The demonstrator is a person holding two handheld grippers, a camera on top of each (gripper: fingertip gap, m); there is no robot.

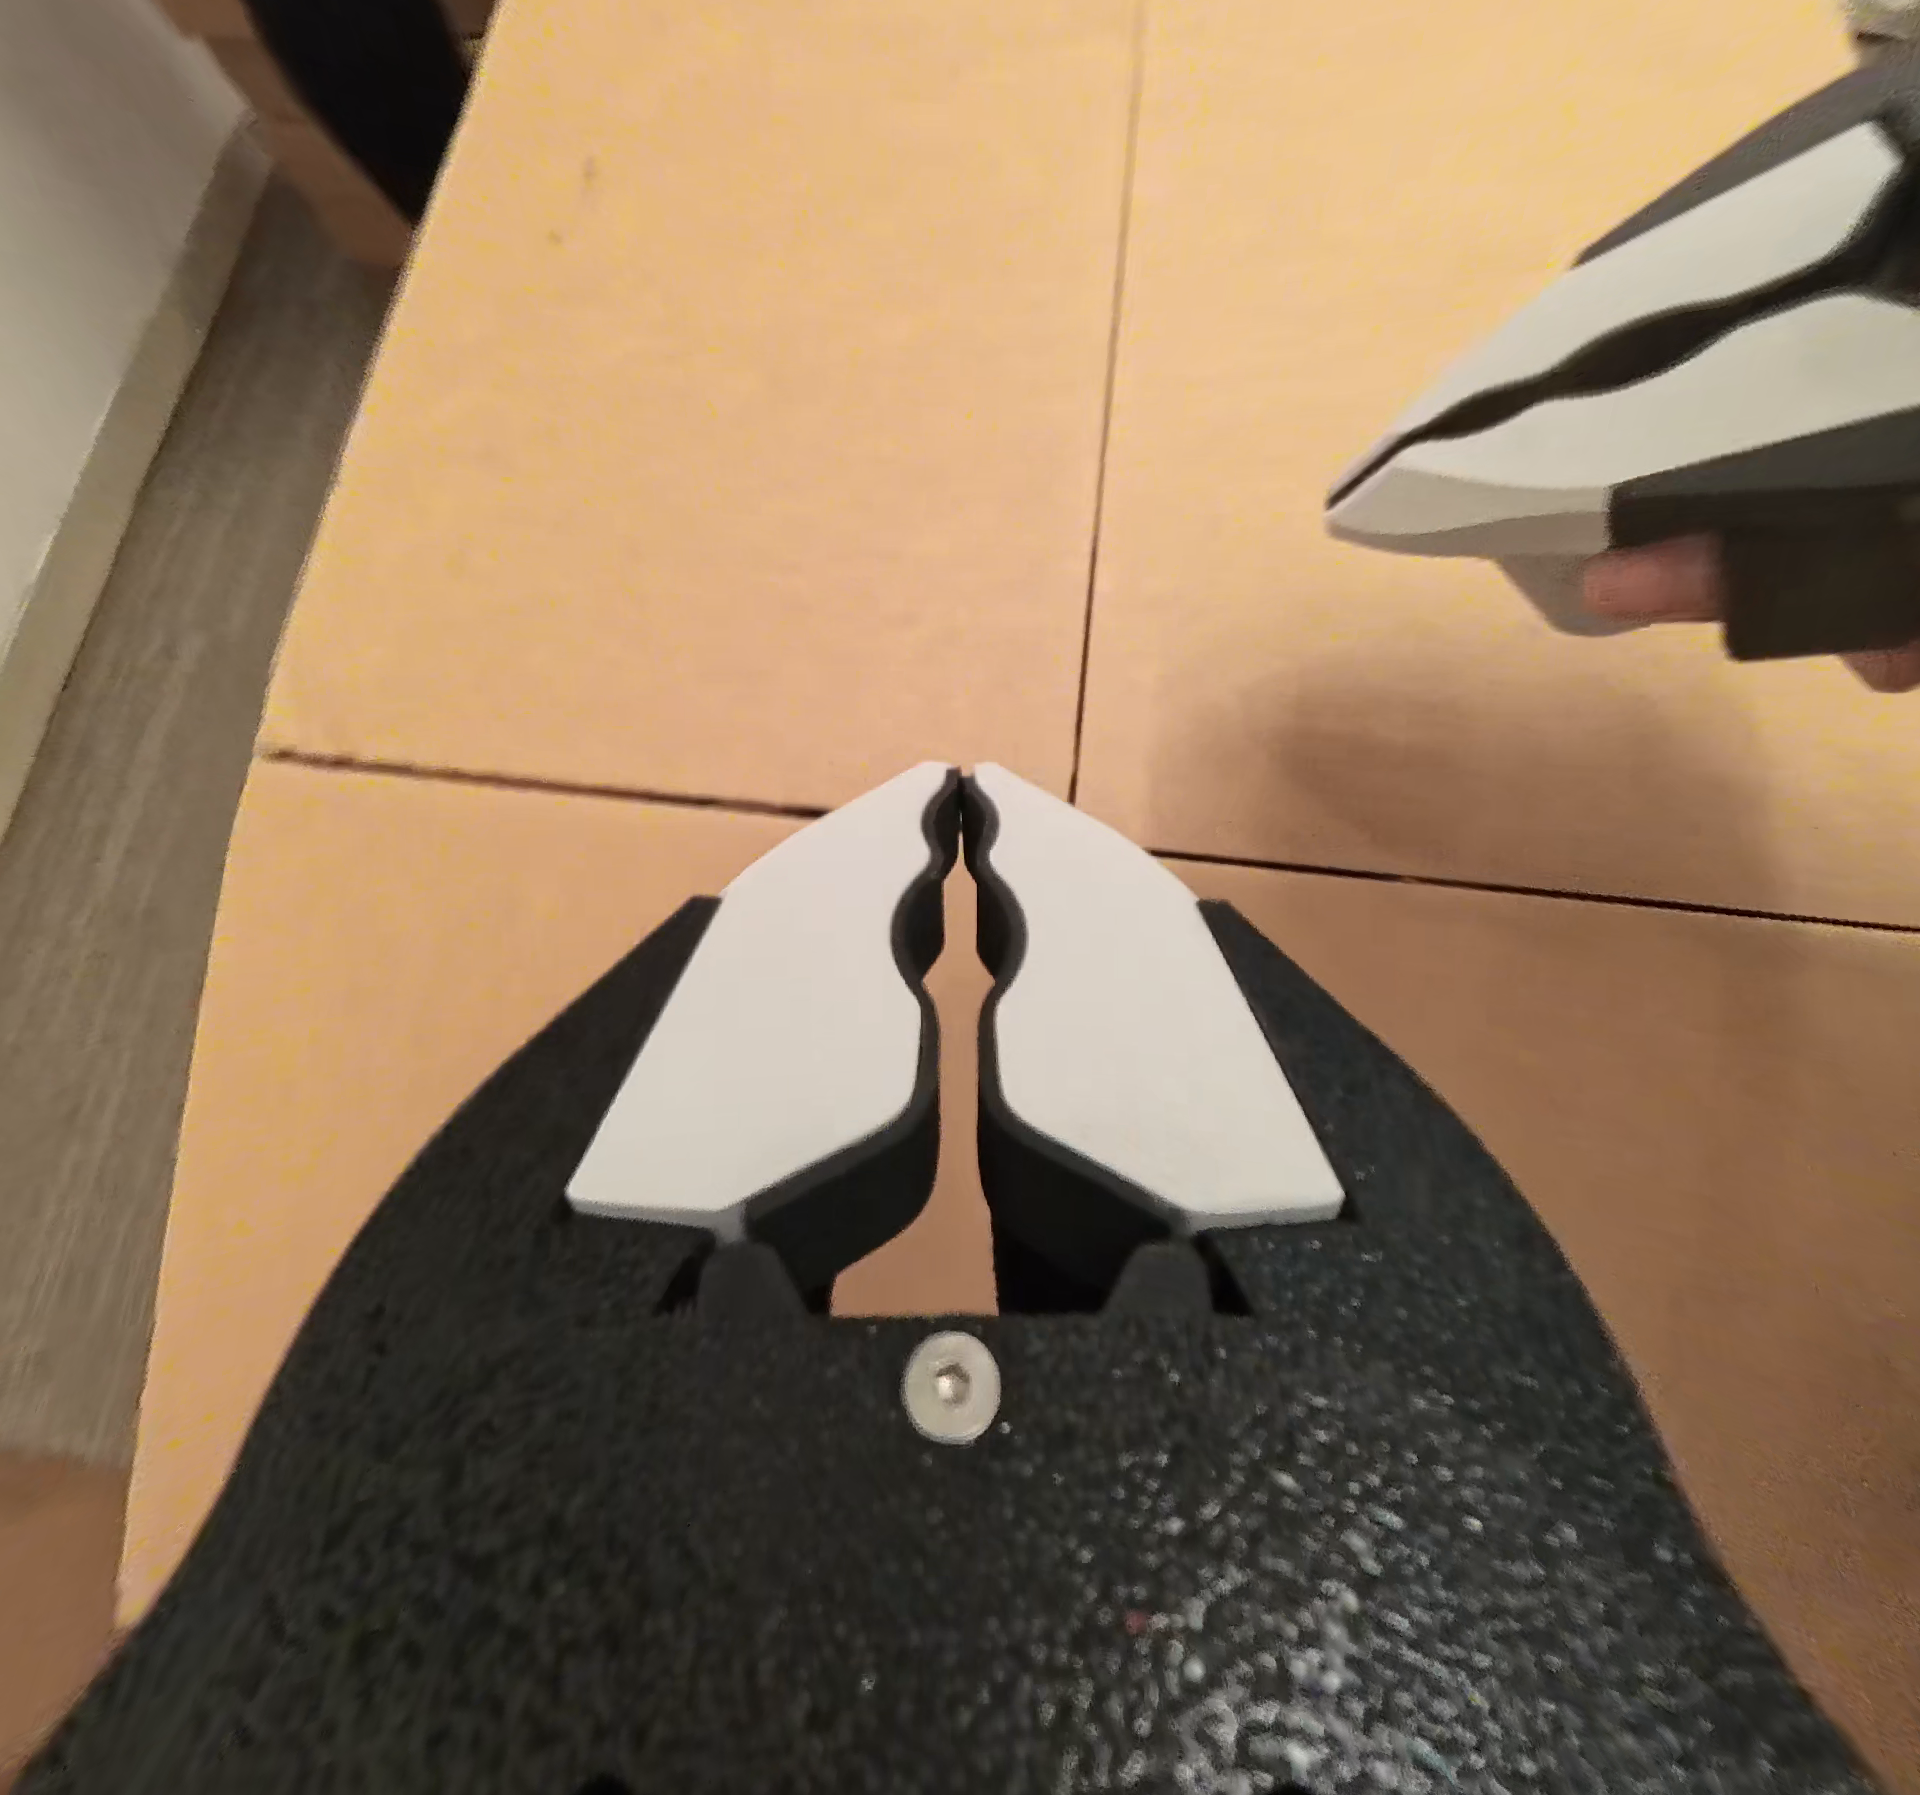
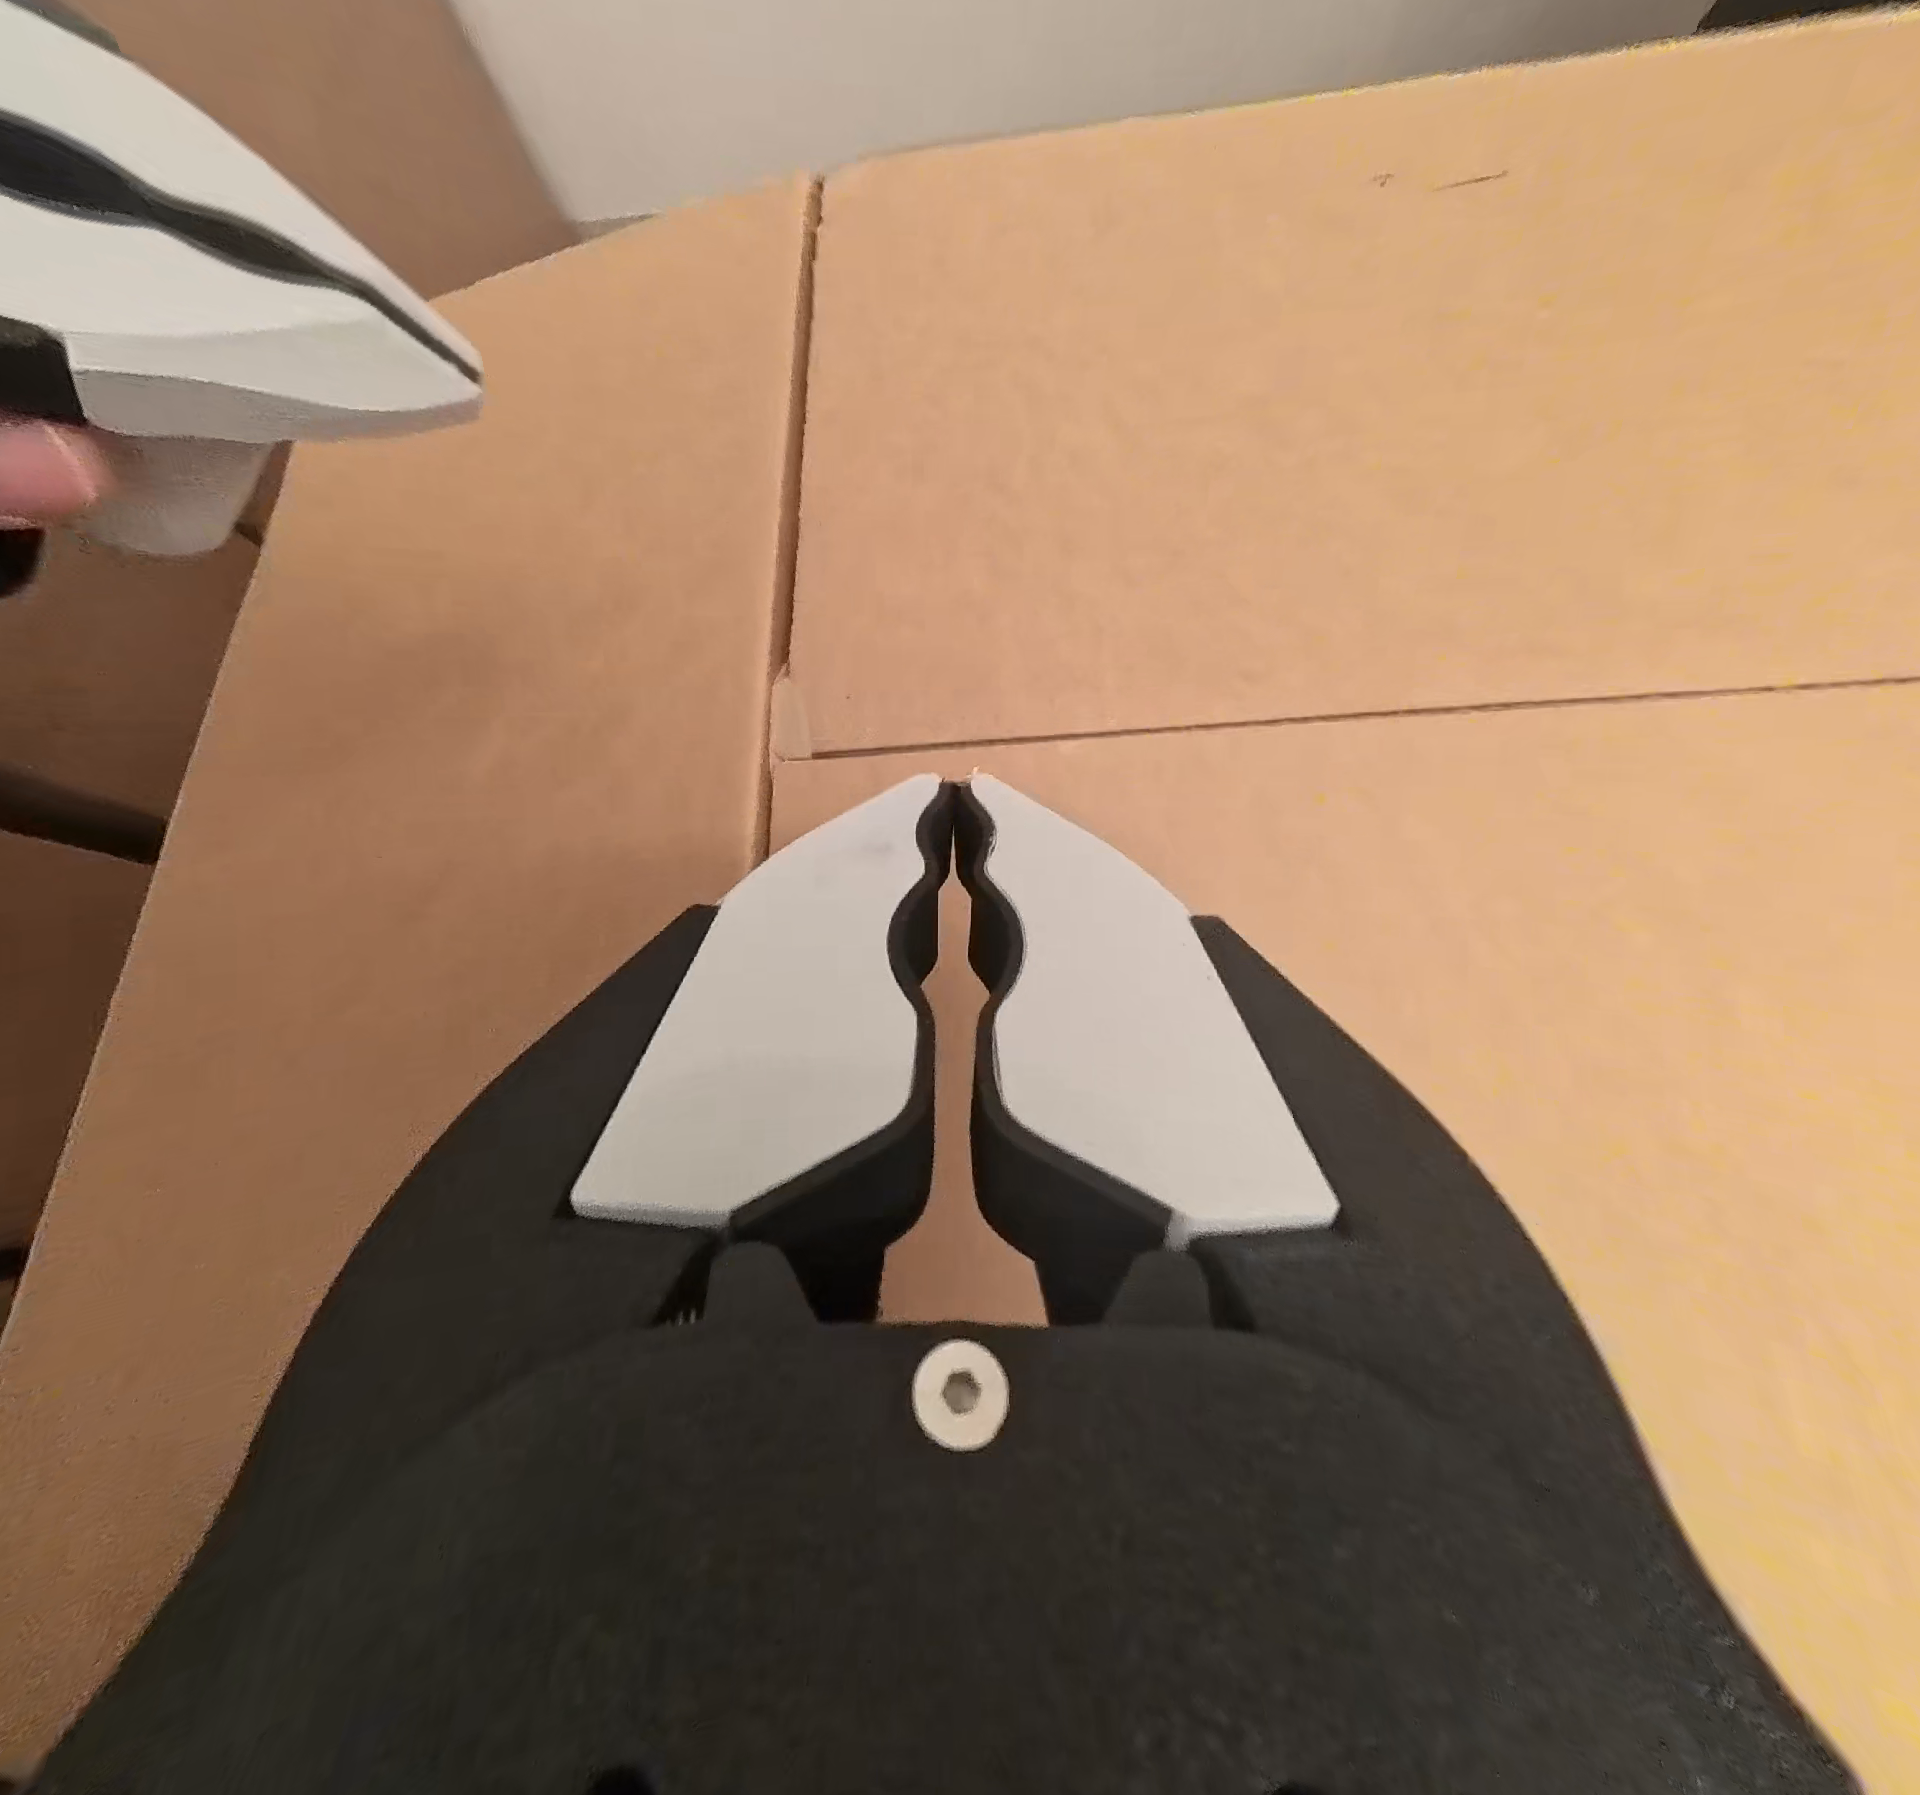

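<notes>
My left gripper [image 1: 962,777] is shut with nothing between its white fingers, and it hovers over the flat top of a brown cardboard box [image 1: 779,395]. My right gripper [image 2: 956,787] is shut too, with nothing in it, above the closed flaps of the cardboard box [image 2: 1299,457]. In the left wrist view the right gripper [image 1: 1351,504] shows at the right edge, held by a hand [image 1: 1652,592], its fingers together. In the right wrist view the left gripper [image 2: 457,374] shows at the upper left, also closed.
Seams between the box flaps [image 1: 1112,395] [image 2: 795,457] cross under both grippers. A white wall [image 2: 987,0] stands behind the box. Further cardboard boxes [image 2: 94,665] are stacked at the left. A pale floor [image 1: 114,706] and a dark object [image 1: 343,31] lie left of the box. The left gripper's tips are roughly 12 centimeters from the right gripper's.
</notes>
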